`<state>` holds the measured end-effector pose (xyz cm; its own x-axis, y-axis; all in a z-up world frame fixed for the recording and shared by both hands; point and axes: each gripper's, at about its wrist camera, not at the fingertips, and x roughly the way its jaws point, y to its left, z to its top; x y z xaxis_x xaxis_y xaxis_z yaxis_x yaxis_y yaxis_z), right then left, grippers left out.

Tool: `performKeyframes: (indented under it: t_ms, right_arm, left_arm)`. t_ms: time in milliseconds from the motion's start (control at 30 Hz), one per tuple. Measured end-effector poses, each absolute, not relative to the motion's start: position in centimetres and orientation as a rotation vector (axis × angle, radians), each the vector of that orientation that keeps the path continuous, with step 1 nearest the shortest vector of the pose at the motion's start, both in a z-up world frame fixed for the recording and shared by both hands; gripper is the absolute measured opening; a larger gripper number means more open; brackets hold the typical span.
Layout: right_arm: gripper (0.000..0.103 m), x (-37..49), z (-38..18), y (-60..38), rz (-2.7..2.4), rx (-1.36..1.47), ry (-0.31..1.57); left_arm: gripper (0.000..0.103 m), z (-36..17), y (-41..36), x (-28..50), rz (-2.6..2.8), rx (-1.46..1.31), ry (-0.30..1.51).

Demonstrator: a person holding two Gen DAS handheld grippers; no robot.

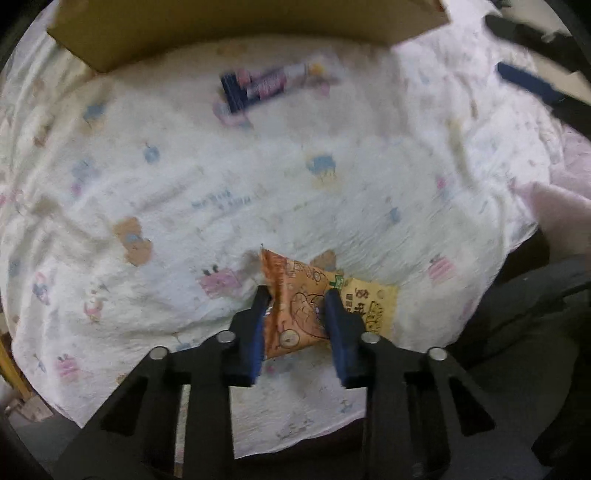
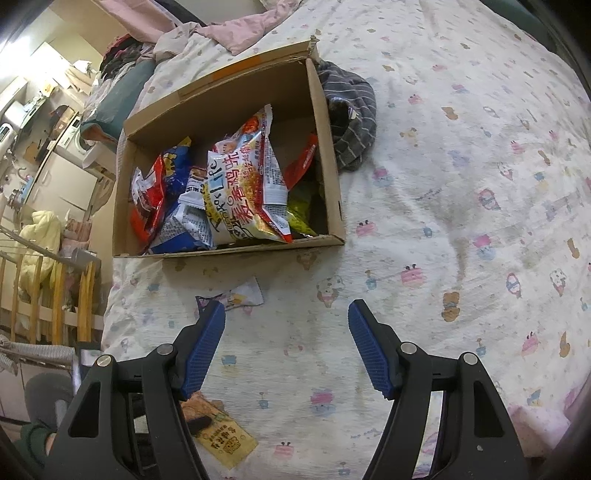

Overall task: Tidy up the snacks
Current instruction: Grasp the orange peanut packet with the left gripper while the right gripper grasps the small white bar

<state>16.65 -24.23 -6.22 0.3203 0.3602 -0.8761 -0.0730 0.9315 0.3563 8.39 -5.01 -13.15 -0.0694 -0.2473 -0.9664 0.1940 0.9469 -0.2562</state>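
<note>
My left gripper (image 1: 298,295) is shut on an orange and yellow snack packet (image 1: 295,325), whose crumpled orange end sits between the blue pads just above the patterned bedsheet (image 1: 184,184). The same packet (image 2: 225,439) shows at the lower left of the right wrist view. My right gripper (image 2: 286,308) stands open over the sheet with nothing between its fingers. A small purple and white packet (image 2: 231,295) lies just ahead of its left finger, also blurred in the left wrist view (image 1: 266,86). Beyond it stands a cardboard box (image 2: 325,147) holding several snack bags (image 2: 243,177).
A grey striped cloth (image 2: 351,118) lies against the box's right wall. Pink bedding (image 2: 236,33) is bunched behind the box. The bed's left edge drops to a wooden rail (image 2: 55,295) and room clutter. The box's near wall (image 1: 240,26) fills the top of the left wrist view.
</note>
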Motion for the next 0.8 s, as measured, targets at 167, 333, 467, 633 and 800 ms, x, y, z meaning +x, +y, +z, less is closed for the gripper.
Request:
performKeyframes:
  t_ms: [167,333,467,633,800]
  right_arm:
    - [0.072,16.8,-6.9,-23.6,0.307,0.275,1.246]
    - [0.072,17.4,-8.4,-21.8,0.341,0.288,1.31]
    - [0.072,18.5,-10.6,-19.4,0.35,0.249,1.361]
    - [0.072,20.6,-13.0,-15.0,0.384,0.19,1.408]
    - [0.072,22.0,-14.8,-11.5,0.377,0.091,1.439]
  left_arm:
    - [0.012,-10.2,-3.4,9.8,-0.367,-0.098,1.517]
    - [0.012,-8.0,0.2,12.0,-0.263,-0.143,1.421]
    - [0.012,-7.5,2.8,12.8,-0.161,-0.2,1.369]
    - [0.012,-7.5,4.8,13.0,-0.117,-0.236,1.336]
    - [0.012,-8.0,6.9,13.0,-0.092,-0.281,1.329]
